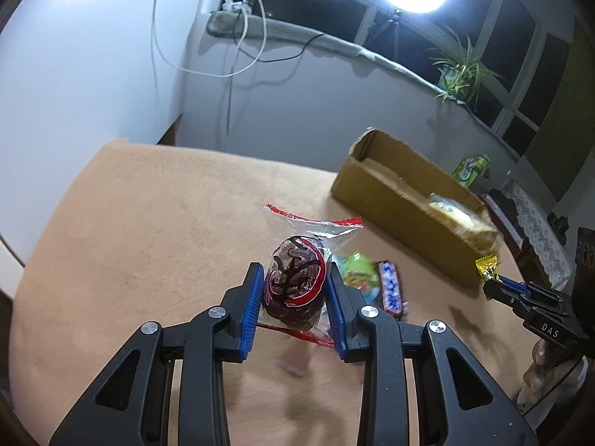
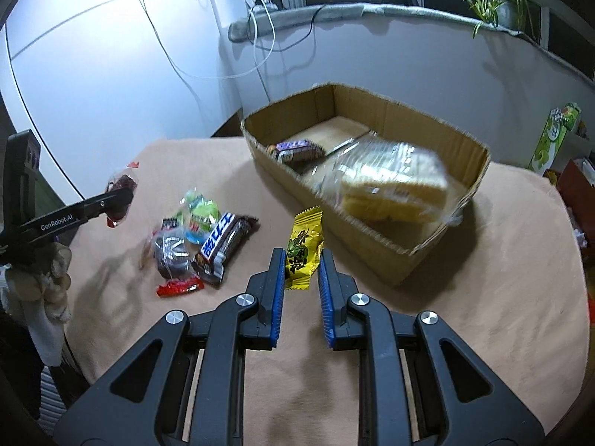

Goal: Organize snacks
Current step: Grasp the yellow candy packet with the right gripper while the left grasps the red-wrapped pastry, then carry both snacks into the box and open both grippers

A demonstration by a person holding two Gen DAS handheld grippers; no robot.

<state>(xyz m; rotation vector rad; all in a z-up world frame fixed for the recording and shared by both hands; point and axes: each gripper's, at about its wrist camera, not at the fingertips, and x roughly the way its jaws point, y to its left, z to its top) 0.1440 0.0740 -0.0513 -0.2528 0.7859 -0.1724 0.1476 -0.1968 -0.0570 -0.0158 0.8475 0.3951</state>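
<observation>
1. Jaws of your left gripper (image 1: pixel 293 297) pinch a clear-wrapped brown cake (image 1: pixel 295 286), red-edged wrapper sticking up above the blue pads, lifted clear of the tan-covered bench (image 1: pixel 148 223).
2. Your right gripper (image 2: pixel 302 275) has its jaws pressed onto a yellow candy packet (image 2: pixel 303 245), held upright off the bench.
3. Left on the bench, bunched together: a dark chocolate bar (image 2: pixel 223 245), a green snack packet (image 2: pixel 199 212) and another wrapped brown cake (image 2: pixel 171 256).
4. Beyond them stands your open cardboard box (image 2: pixel 386 260), already holding a bagged sliced bread pack (image 2: pixel 394 186) and a dark bar (image 2: pixel 297 150).
</observation>
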